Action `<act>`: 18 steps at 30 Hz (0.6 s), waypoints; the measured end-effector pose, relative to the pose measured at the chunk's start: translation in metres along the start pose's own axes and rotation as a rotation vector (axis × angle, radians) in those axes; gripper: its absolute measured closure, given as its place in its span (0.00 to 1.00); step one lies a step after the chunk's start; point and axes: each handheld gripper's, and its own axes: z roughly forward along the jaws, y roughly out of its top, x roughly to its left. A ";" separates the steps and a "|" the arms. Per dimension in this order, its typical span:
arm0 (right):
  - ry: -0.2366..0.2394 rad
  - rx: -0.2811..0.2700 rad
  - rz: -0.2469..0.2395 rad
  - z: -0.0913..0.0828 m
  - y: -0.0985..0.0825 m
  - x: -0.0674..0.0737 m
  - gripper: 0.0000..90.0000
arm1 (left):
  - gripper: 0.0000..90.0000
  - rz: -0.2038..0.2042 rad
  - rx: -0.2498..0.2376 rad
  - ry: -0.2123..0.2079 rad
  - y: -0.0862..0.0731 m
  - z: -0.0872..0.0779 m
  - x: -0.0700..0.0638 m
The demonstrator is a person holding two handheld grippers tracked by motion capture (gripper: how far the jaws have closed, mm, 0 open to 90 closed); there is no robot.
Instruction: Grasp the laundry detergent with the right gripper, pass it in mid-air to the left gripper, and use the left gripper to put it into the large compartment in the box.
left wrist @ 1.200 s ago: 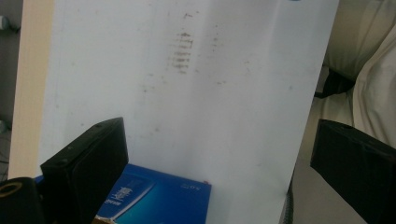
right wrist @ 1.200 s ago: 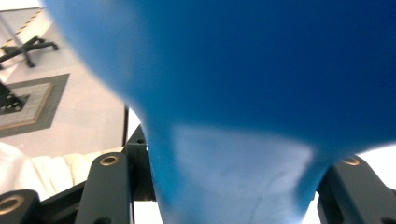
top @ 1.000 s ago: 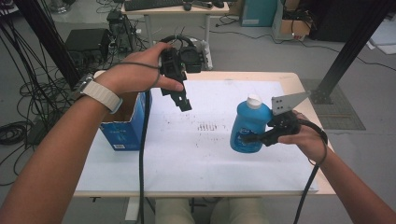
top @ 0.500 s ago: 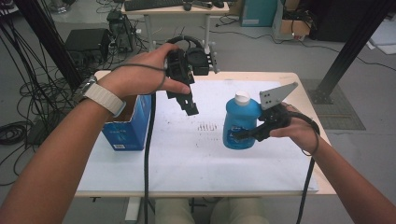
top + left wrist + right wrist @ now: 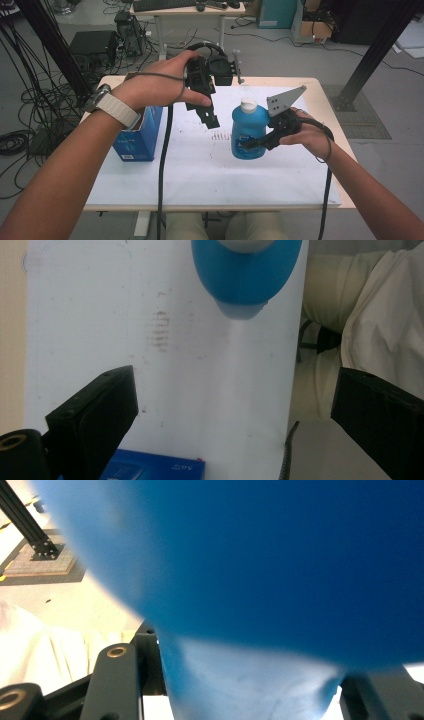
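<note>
White paper covers the wooden table (image 5: 320, 90), and a floor with cables, black frames and a second desk is seen behind it in the high view. On this table, a blue box (image 5: 137, 137) stands at the left edge. A blue bottle (image 5: 248, 131) with a white cap (image 5: 248, 104) is held upright near the middle of the paper by the right gripper (image 5: 250, 144), whose jaws are clenched on the lower part of its body. Whether the bottle rests on the paper or is lifted a little cannot be told from here. The left gripper (image 5: 210, 116) is held above the paper, just beside the bottle and apart from it, and nothing is grasped by it.

From the left gripper view, the two black jaws are seen wide apart with only paper between them. The bottle (image 5: 246, 275) is seen from above, farther off, and a corner of the blue box (image 5: 152, 470) appears at the bottom.

From the right gripper view, the blue bottle (image 5: 280, 560) is pressed between the jaws, very close and blurred.

It is judged that the grasp on the bottle is done. The cap is still on and untouched. What probably remains is that the cap is taken by the free gripper and opened.
</note>
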 end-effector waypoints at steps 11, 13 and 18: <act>0.020 0.011 -0.020 0.012 0.003 0.000 0.47 | 0.06 0.021 -0.010 -0.008 0.007 0.004 -0.004; 0.024 0.008 -0.013 0.014 0.004 0.001 0.47 | 0.06 0.022 -0.011 -0.015 0.007 0.004 -0.004; 0.034 0.012 -0.014 0.020 0.004 0.002 0.47 | 0.06 0.019 -0.021 -0.023 0.007 0.005 -0.005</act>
